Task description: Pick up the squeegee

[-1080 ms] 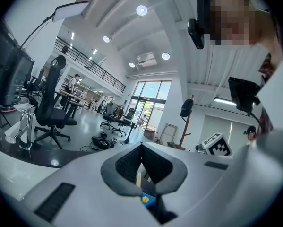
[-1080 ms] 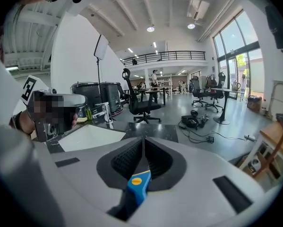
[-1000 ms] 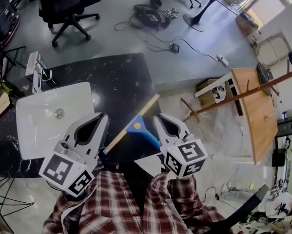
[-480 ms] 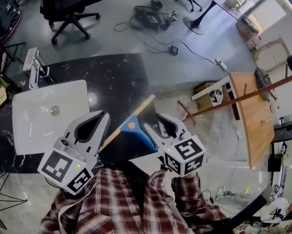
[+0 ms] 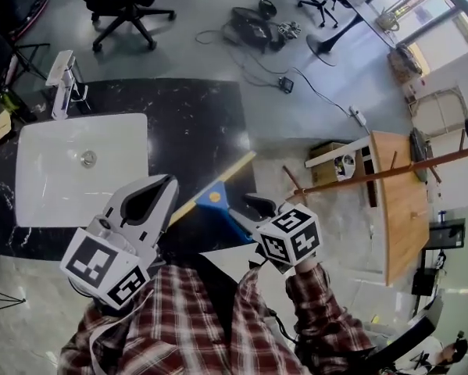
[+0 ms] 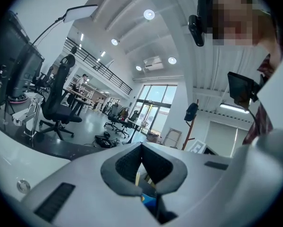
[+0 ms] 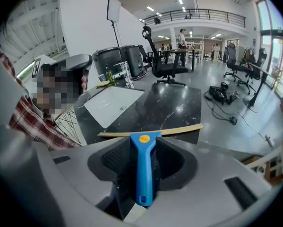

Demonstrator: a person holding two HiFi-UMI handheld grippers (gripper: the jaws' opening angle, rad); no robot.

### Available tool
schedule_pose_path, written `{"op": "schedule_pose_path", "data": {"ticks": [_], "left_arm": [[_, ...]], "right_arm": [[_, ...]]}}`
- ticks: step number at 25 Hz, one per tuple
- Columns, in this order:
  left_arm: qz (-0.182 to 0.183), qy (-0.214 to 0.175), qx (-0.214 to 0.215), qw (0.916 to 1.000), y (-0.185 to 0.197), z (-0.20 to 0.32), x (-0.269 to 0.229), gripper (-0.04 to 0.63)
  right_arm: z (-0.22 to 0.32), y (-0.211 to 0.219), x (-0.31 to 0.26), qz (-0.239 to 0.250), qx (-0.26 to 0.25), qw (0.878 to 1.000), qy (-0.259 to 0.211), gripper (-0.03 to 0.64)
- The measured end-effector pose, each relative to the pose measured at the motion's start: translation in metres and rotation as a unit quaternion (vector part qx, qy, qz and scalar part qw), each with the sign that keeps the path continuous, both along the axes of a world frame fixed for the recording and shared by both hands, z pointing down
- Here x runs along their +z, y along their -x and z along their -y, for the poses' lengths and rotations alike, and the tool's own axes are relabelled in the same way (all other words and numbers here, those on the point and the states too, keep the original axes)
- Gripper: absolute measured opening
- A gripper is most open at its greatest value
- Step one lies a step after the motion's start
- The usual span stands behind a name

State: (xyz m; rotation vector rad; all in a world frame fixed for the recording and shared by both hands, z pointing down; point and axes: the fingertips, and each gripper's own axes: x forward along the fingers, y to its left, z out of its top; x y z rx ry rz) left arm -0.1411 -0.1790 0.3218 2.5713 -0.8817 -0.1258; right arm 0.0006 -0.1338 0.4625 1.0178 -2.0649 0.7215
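Right gripper (image 7: 142, 140) lowered | jaws just opened wide | squeegee (image 7: 142, 174) handle between, ungripped

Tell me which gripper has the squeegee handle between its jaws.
The right gripper: its jaws, just opened, straddle the blue handle; the left gripper is shut, empty.

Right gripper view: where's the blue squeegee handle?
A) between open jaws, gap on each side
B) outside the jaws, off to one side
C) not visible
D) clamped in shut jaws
A: the squeegee handle lies between the jaws of the right gripper, which have just opened, and dark gaps show on both sides of it.
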Motion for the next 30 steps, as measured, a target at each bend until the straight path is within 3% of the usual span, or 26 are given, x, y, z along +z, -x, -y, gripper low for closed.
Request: {"op": "schedule_pose_path", "data": {"ticks": [6, 13, 20, 30], "left_arm": [[-0.015, 0.020, -0.024, 0.9994, 0.017, 0.004, 0.014, 0.009], [-0.025, 0.041, -0.041, 0.9980, 0.032, 0.006, 0.031, 0.009], [-0.024, 0.052, -0.045, 0.9973, 0.037, 0.005, 0.040, 0.009], [-0.016, 0.044, -0.050, 0.9977, 0.041, 0.009, 0.034, 0.009]], "right_arm": [[-0.011, 0.007, 0.043, -0.023, -0.025, 0.996, 0.081, 0.177], [-0.013, 0.010, 0.078, -0.067, -0.039, 0.990, 0.116, 0.176], [-0.006, 0.012, 0.092, -0.121, -0.040, 0.986, 0.106, 0.156], [-0.008, 0.011, 0.090, -0.091, -0.014, 0.992, 0.091, 0.137]]}}
